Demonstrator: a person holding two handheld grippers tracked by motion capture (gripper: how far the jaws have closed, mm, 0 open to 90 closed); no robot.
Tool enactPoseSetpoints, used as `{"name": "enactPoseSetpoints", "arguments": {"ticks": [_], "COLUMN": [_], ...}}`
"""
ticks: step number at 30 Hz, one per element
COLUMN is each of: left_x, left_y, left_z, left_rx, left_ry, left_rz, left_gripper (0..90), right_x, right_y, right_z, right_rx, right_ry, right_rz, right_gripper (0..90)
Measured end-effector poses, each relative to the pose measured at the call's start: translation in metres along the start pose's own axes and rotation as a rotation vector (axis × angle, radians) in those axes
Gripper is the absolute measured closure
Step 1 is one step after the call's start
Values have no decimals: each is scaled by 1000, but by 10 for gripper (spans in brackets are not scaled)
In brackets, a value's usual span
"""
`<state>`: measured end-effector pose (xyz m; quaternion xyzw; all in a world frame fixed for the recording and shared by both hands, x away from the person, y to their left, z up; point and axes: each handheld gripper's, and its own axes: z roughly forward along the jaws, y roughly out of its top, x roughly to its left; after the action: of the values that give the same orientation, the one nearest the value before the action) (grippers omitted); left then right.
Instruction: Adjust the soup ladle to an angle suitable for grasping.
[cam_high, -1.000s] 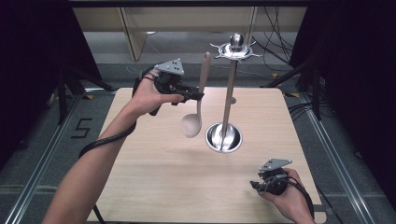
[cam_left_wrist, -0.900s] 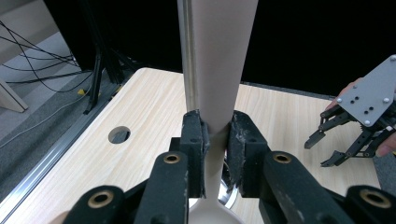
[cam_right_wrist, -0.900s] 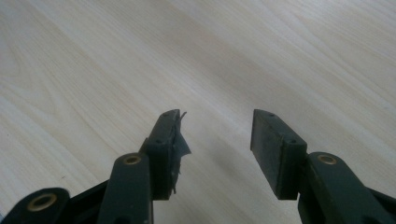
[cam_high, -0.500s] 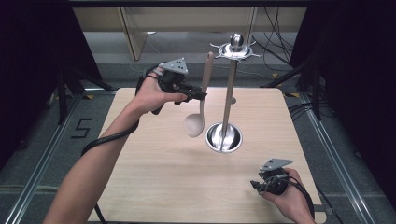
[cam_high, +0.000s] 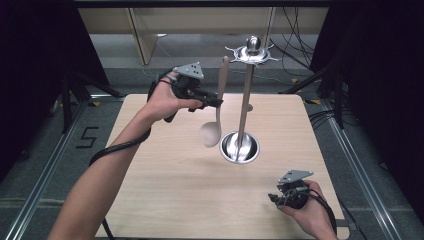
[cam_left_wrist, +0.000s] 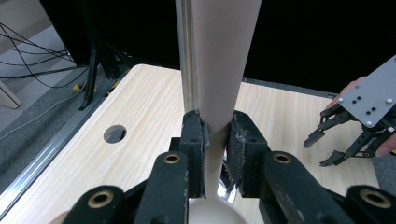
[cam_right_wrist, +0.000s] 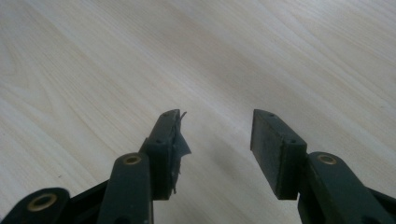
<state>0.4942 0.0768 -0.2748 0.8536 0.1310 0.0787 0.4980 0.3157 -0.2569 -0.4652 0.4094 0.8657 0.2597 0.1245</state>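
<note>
A beige spoon (cam_high: 216, 107) hangs upright in the air, bowl down, with my left gripper (cam_high: 216, 102) shut on its handle at mid length. In the left gripper view the handle (cam_left_wrist: 218, 70) rises between the two pads, and the bowl (cam_left_wrist: 217, 215) shows at the bottom edge. Just right of the spoon stands a metal utensil stand (cam_high: 244, 100) with a round base (cam_high: 240, 147) and a hooked top ring (cam_high: 252, 50); its pole (cam_left_wrist: 185, 56) is right behind the handle. My right gripper (cam_high: 274, 197) rests low at the table's front right, open and empty (cam_right_wrist: 215, 135).
The light wooden table (cam_high: 165, 180) has a small round hole (cam_left_wrist: 115, 133) near its far edge. Metal rails run along both sides of the table, with cables on the floor beyond. Wooden furniture legs (cam_high: 142, 35) stand behind the table.
</note>
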Motion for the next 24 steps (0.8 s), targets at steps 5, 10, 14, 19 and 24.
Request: {"name": "enactPoseSetpoints", "arguments": {"ticks": [5, 10, 14, 19, 24], "left_x": [0, -2, -3, -3, -2], "left_y": [0, 2, 4, 7, 8], "left_z": [2, 2, 3, 4, 7], "left_rx": [3, 16, 32, 43, 51], "left_ry": [0, -2, 3, 8, 13], "left_rz": [2, 1, 3, -5, -14], "left_gripper": [763, 764, 763, 764, 763], "right_x": [0, 1, 0, 1, 0], "right_y": [0, 0, -1, -1, -2], "right_z": [0, 0, 1, 1, 1], "right_rx": [-1, 10, 4, 6, 6], "right_ry": [1, 3, -4, -4, -3], "right_rz": [0, 5, -3, 0, 4], "right_gripper": [534, 534, 534, 534, 534]}}
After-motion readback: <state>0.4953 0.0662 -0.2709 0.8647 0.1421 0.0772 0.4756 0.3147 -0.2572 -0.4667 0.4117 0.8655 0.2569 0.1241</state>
